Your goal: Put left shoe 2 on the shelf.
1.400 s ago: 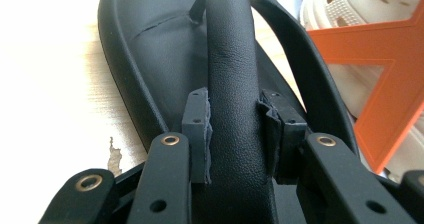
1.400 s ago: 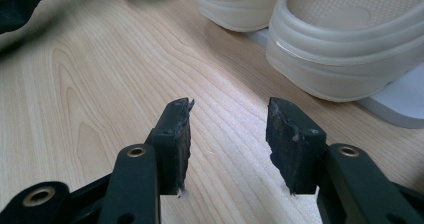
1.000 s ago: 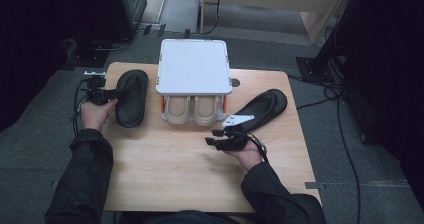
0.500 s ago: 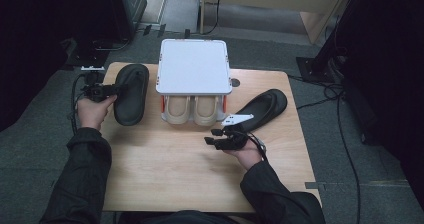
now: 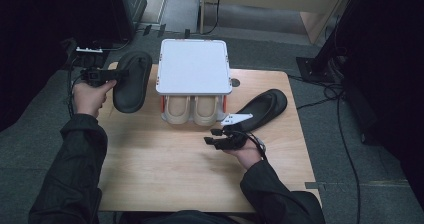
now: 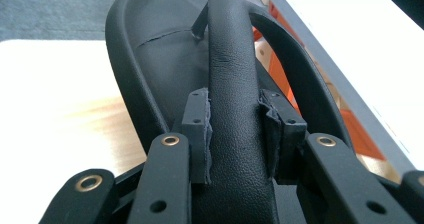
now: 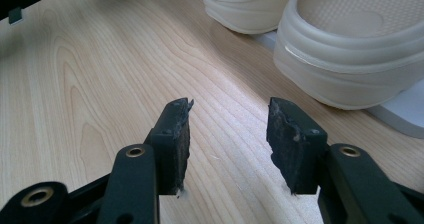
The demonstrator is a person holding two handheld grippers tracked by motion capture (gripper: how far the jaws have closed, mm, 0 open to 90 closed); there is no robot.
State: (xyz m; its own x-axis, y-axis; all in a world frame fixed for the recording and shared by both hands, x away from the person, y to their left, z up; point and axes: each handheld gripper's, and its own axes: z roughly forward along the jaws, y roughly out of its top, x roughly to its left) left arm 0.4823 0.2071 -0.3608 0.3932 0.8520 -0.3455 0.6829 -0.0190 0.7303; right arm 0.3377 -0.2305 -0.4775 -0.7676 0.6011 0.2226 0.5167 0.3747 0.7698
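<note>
A black sandal hangs above the table's far left corner. My left gripper is shut on its wide strap, with the pads pressed against both of the strap's sides. The second black sandal lies flat on the table, right of the white shoe rack. My right gripper hovers low over the wood in front of the rack. Its jaws are open with nothing between them. A pair of cream shoes sits on the rack's lower level, close ahead in the right gripper view.
The wooden table has bare room in front of the rack and at its near half. Grey carpet with cables surrounds it, and a black stand foot sits on the floor at the right.
The left gripper has lifted the black sandal off the table and carried it a little farther away. The right gripper has stayed where it was, still open.
</note>
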